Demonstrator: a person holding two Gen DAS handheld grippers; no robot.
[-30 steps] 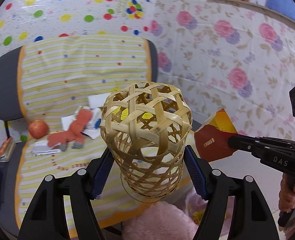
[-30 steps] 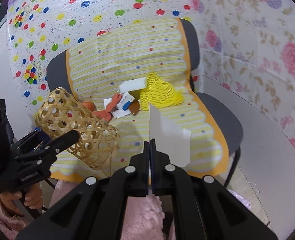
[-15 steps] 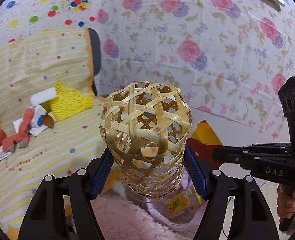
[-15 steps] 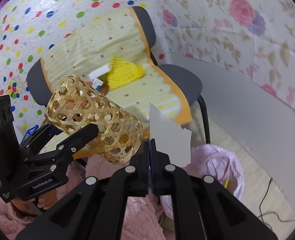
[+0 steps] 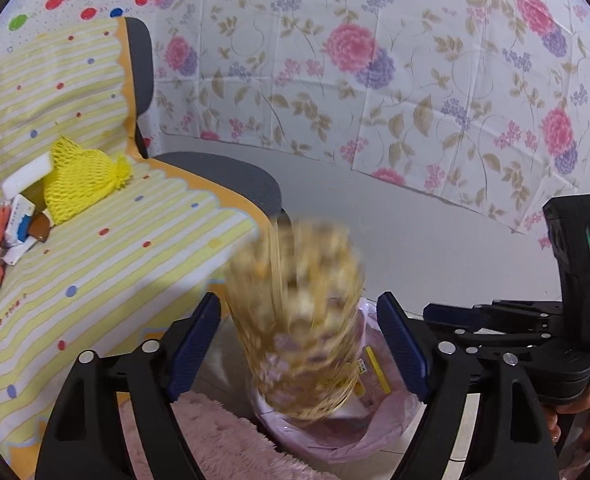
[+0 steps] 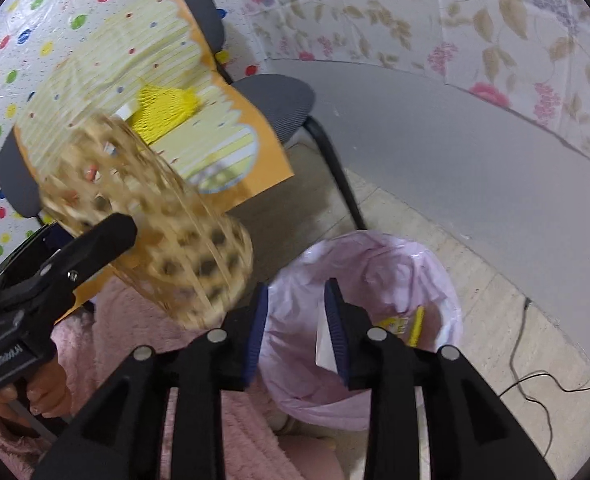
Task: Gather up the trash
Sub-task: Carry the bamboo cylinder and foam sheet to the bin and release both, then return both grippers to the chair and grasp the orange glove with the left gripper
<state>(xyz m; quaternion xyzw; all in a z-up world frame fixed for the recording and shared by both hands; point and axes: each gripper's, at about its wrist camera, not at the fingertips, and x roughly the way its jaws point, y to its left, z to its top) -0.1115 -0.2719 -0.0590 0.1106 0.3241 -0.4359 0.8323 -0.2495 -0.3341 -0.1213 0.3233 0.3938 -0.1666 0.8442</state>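
Blurring hides woven basket point(image 5: 299, 320) between opening left gripper point(image 5: 299, 344) pads.

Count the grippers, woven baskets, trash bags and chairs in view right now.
Grippers: 2 (left gripper, right gripper)
Woven basket: 1
Trash bag: 1
Chair: 1
Total: 5

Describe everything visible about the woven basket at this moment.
The woven basket is a tall, open-lattice cylinder of pale bamboo-like strips, blurred by motion. It sits between the opening blue pads of the left tool, with gaps showing at both pads, and it tilts open end down above the pink trash bag.
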